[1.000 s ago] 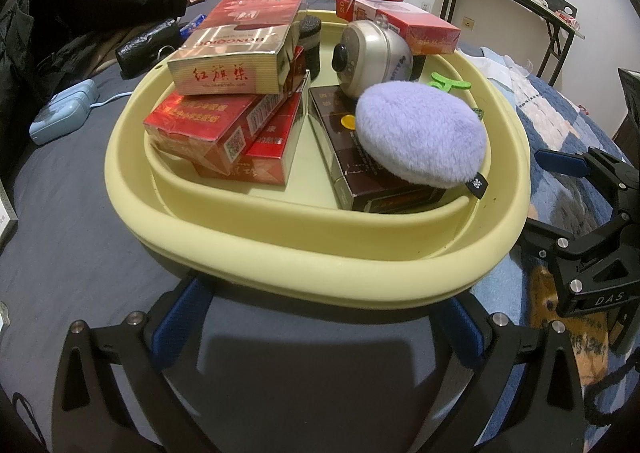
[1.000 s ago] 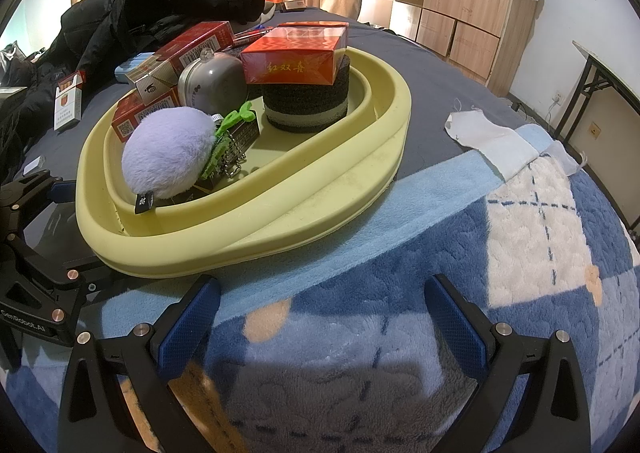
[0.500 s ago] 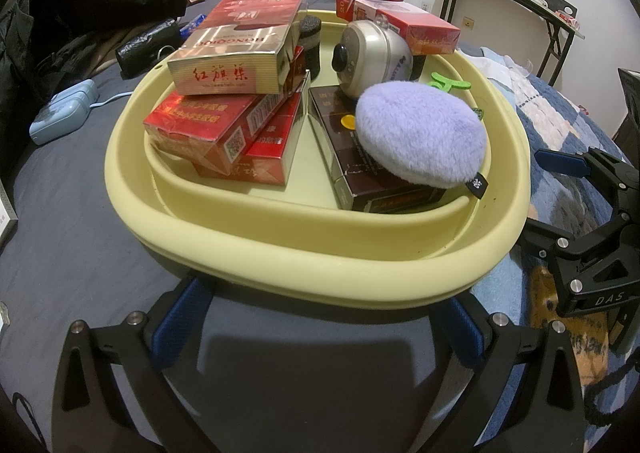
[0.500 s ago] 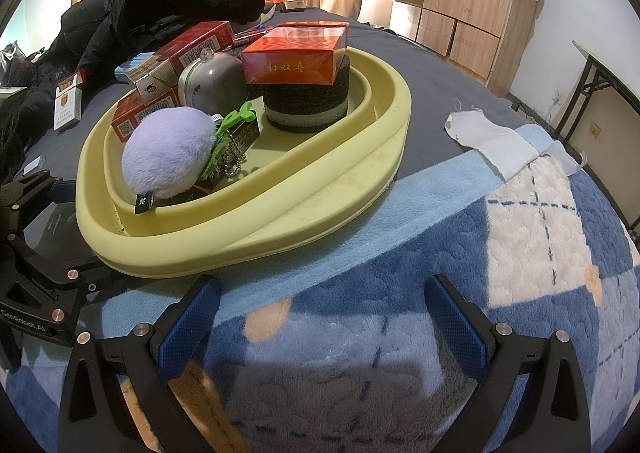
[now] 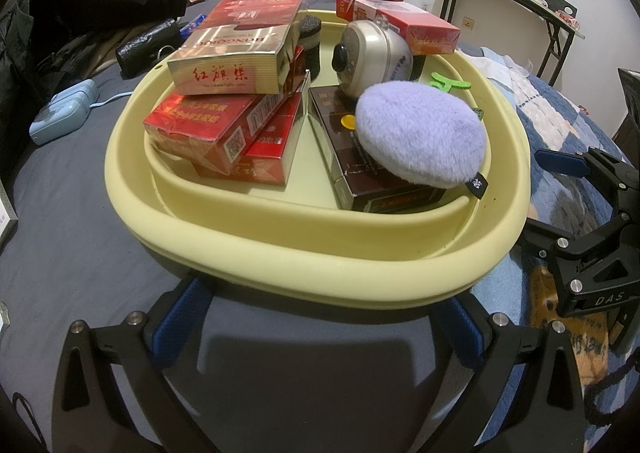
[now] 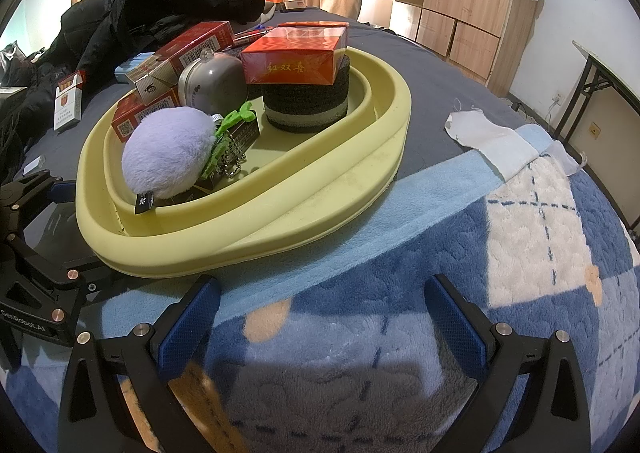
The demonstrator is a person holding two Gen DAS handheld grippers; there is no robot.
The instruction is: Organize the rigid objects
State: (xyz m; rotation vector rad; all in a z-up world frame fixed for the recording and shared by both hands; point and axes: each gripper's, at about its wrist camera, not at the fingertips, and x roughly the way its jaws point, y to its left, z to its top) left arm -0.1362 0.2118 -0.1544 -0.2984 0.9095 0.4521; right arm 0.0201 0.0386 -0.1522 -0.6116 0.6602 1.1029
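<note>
A pale yellow oval tray (image 5: 304, 265) (image 6: 256, 229) lies on the bed. It holds several red cigarette boxes (image 5: 208, 125), a gold-topped box (image 5: 232, 57), a dark brown box (image 5: 360, 173), a purple plush puff (image 5: 420, 137) (image 6: 168, 153), a silver round clock (image 5: 372, 53) (image 6: 216, 81), a green clip (image 6: 232, 125) and a red box (image 6: 296, 57) on a black sponge roll (image 6: 308, 105). My left gripper (image 5: 316, 329) is open and empty, at the tray's near rim. My right gripper (image 6: 320, 325) is open and empty, over the blanket just short of the tray.
A blue and white plaid blanket (image 6: 520, 253) covers the right side of the grey bed sheet (image 5: 60, 237). A black jacket (image 6: 152, 5), a light blue device (image 5: 60, 117), a loose cigarette pack (image 6: 68, 101) and a white cloth (image 6: 492, 141) lie around the tray.
</note>
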